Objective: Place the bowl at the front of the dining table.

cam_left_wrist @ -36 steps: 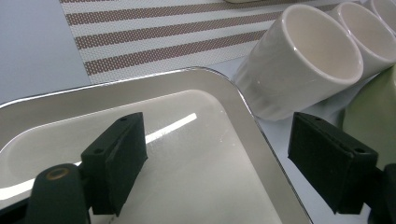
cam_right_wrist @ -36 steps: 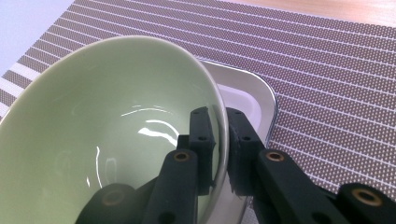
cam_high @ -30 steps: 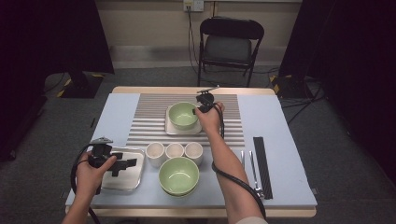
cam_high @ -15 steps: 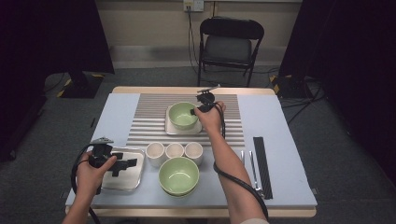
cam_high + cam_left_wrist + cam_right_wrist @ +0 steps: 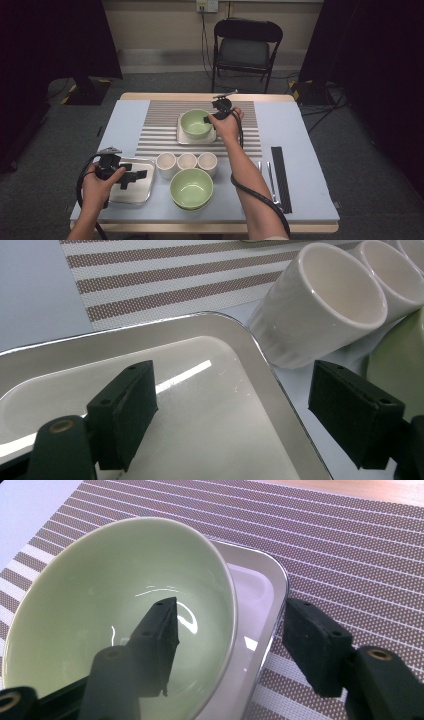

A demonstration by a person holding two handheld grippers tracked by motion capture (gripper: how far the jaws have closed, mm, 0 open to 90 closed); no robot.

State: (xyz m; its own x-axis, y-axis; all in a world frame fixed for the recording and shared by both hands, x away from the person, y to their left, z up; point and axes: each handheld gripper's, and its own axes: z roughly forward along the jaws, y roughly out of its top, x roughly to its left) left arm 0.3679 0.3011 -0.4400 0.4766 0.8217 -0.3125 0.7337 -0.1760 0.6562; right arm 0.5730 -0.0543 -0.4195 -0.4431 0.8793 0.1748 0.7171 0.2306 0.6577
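Jaws of my right gripper (image 5: 227,645) have just been opening and now stand apart astride the near rim of the green bowl (image 5: 115,615): one jaw inside it, the other outside over the tray's edge, neither pad pressing on the rim. That bowl sits empty in a small white tray (image 5: 262,595) on the striped mat (image 5: 350,545), at the far middle of the table (image 5: 300,130). No writing or label can be read on anything.

From above, my right forearm reaches far forward, hand on the gripper (image 5: 216,111) at the bowl's (image 5: 196,122) right side. My left gripper (image 5: 131,176) lies low at the near left, its jaws wide apart and gripping nothing; one hangs over the empty steel tray (image 5: 165,415), the other past its rim. Beside that tray stand three empty white cups (image 5: 186,161) in a row, with a second green bowl (image 5: 191,187), also empty, just in front of them.
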